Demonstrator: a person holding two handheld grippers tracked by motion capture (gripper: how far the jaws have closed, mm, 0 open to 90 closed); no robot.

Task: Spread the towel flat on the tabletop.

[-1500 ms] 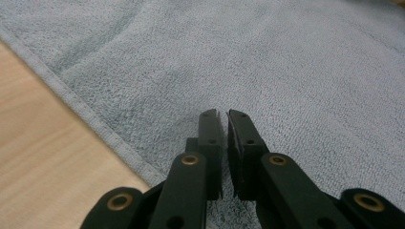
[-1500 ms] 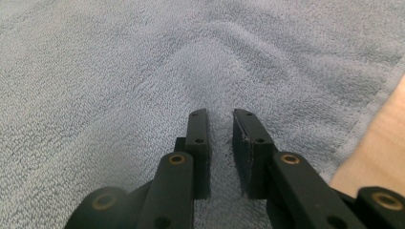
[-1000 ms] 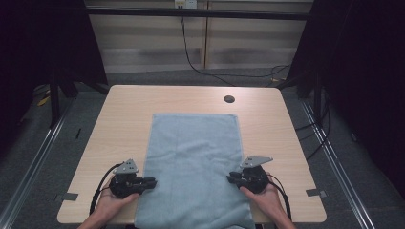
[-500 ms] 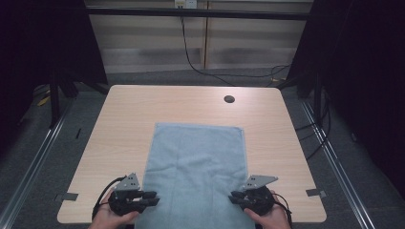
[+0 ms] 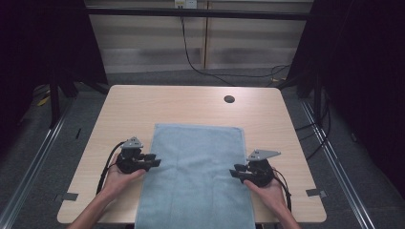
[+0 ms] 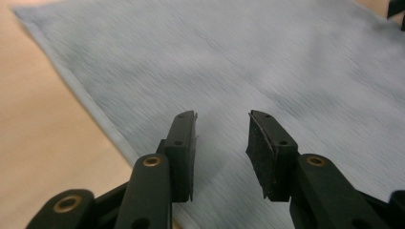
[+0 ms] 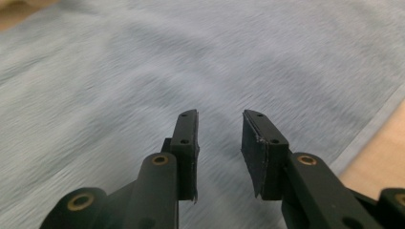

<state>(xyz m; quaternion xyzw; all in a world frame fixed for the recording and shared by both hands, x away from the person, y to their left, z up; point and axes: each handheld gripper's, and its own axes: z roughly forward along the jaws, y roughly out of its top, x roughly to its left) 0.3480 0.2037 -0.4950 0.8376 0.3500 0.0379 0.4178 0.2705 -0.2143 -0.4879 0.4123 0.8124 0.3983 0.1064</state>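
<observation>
Table (image 5: 143,109): light wood top, rectangular, with a small dark round hole (image 5: 229,99) near its far edge, right of the middle.

Towel (image 5: 196,176): pale blue-grey cloth with a hemmed border, lying flat on the near half of the table, about centred between the table's sides. Its long axis runs from the person's side toward the far edge; the far short edge lies well short of the hole, and the near end reaches the table's front edge, where it passes out of the high view. A faint crease crosses it about midway.

Left gripper (image 5: 154,160): held in the person's left hand (image 5: 117,174) at the towel's left long edge, pointing inward across the cloth. Its jaws have just been opening and stand partly apart, a clear gap between the pads (image 6: 261,145). In the left gripper view (image 6: 220,119) they hang over the towel just inside the hem, with nothing clamped between them.

Right gripper (image 5: 235,171): held in the right hand (image 5: 272,191) at the towel's right long edge, pointing inward toward the left gripper. Its jaws have also just been opening and stand moderately apart. In the right gripper view (image 7: 219,117) they sit above the cloth and grip nothing; the hem and bare wood lie at that view's lower right.
</observation>
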